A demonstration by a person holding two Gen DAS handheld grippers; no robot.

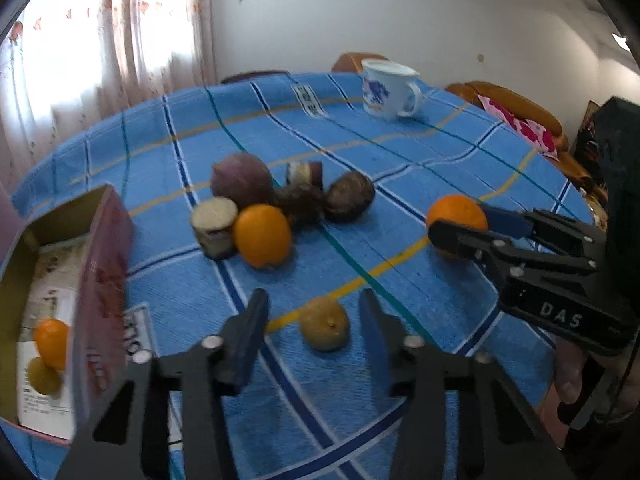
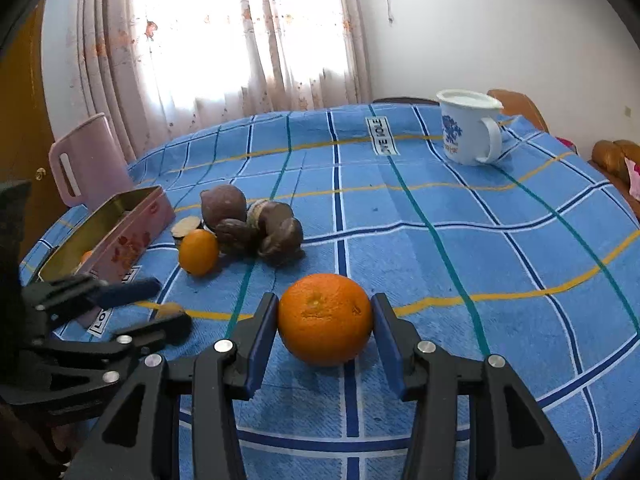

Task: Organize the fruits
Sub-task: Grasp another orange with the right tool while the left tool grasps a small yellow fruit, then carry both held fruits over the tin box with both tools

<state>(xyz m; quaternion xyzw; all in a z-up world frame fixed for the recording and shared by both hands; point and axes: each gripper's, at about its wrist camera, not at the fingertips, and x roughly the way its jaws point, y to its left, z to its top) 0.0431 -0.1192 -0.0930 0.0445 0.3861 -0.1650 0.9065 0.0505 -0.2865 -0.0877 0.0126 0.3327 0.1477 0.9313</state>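
Observation:
My right gripper (image 2: pixel 325 316) is shut on a large orange (image 2: pixel 325 318) that rests on the blue checked cloth; the orange also shows in the left wrist view (image 1: pixel 456 216). My left gripper (image 1: pixel 314 316) is open around a small yellowish fruit (image 1: pixel 324 328), fingers apart from it; that fruit is mostly hidden in the right wrist view (image 2: pixel 168 310). A second orange (image 1: pixel 262 236) lies by a pile of brown and purple roots (image 1: pixel 296 192). An open pink tin (image 1: pixel 100 280) at the left holds a small orange (image 1: pixel 52 342) and a yellow fruit (image 1: pixel 42 376).
A white enamel mug (image 2: pixel 468 128) stands at the far side of the table. A pink board (image 2: pixel 88 160) stands behind the tin (image 2: pixel 132 220). Brown chairs (image 1: pixel 516 104) with a pink cushion sit beyond the table's right edge.

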